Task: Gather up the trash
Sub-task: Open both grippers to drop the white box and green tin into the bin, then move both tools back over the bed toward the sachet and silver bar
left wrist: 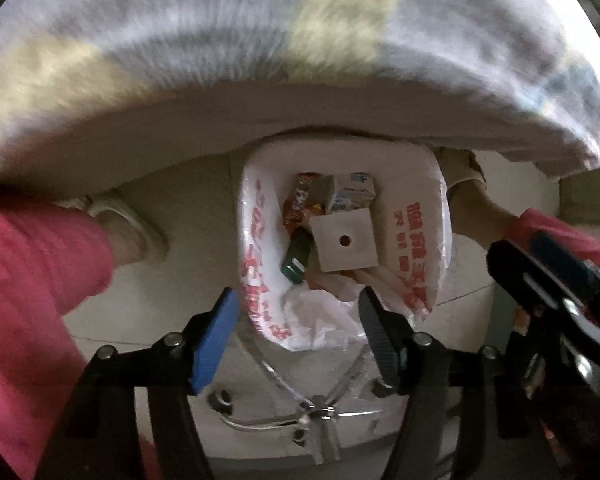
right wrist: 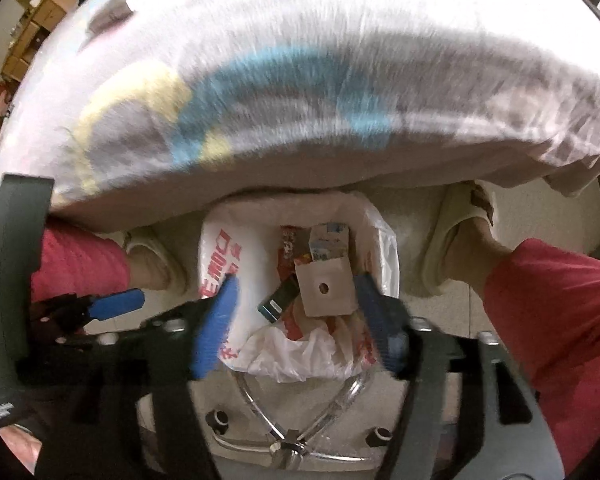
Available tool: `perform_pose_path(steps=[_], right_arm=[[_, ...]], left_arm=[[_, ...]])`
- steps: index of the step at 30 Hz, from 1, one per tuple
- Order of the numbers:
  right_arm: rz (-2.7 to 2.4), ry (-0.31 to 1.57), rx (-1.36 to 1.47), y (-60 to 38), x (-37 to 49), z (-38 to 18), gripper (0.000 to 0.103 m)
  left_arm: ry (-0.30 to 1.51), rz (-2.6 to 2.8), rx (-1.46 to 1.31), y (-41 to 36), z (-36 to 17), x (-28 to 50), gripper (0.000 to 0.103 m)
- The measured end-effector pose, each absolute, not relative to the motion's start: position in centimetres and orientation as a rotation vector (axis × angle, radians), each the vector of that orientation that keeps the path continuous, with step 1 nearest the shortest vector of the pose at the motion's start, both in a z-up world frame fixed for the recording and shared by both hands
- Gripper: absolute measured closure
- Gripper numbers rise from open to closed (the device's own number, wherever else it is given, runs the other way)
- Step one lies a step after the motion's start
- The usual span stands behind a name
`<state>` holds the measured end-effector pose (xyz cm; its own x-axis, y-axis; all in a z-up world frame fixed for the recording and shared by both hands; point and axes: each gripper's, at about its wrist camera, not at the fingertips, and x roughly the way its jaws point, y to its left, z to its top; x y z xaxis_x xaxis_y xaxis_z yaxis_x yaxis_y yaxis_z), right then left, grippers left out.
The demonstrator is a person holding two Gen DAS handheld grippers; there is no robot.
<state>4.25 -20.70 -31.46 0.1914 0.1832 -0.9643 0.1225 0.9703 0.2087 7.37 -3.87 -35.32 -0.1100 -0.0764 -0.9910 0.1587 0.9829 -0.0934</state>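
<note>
down on the floor beside the bed, i'm over the white plastic bin bag with red lettering [left wrist: 416,240], mouth spread wide. left claw [left wrist: 296,344] stands apart with nothing between its pads; right claw [right wrist: 296,316] is spread wide too, empty. inside i see a square beige card with a hole [left wrist: 344,240], a small blue-and-white carton [left wrist: 350,192], a red wrapper [left wrist: 300,196] and a dark green packet [left wrist: 298,256]. looks like those pieces are already collected; whether more trash waits elsewhere, i can't tell.
</note>
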Motion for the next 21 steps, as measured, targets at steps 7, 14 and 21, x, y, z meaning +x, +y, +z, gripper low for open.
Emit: perform_pose_path(steps=[7, 14, 21], right_arm=[[0.113, 1.298, 0.228, -19.4, 3.1, -28.2, 0.026], [0.187, 1.161, 0.188, -20.3, 2.2, -21.3, 0.012], [0.145, 0.951, 0.091, -22.0, 3.9, -12.5, 0.01]], left_arm=[[1.577, -0.27, 0.166, -5.0, -31.5, 5.9, 0.038], [1.437, -0.323, 0.119, -2.0, -25.5, 6.3, 0.02], [1.33, -0.326, 0.163, 1.2, -17.0, 10.0, 0.014]])
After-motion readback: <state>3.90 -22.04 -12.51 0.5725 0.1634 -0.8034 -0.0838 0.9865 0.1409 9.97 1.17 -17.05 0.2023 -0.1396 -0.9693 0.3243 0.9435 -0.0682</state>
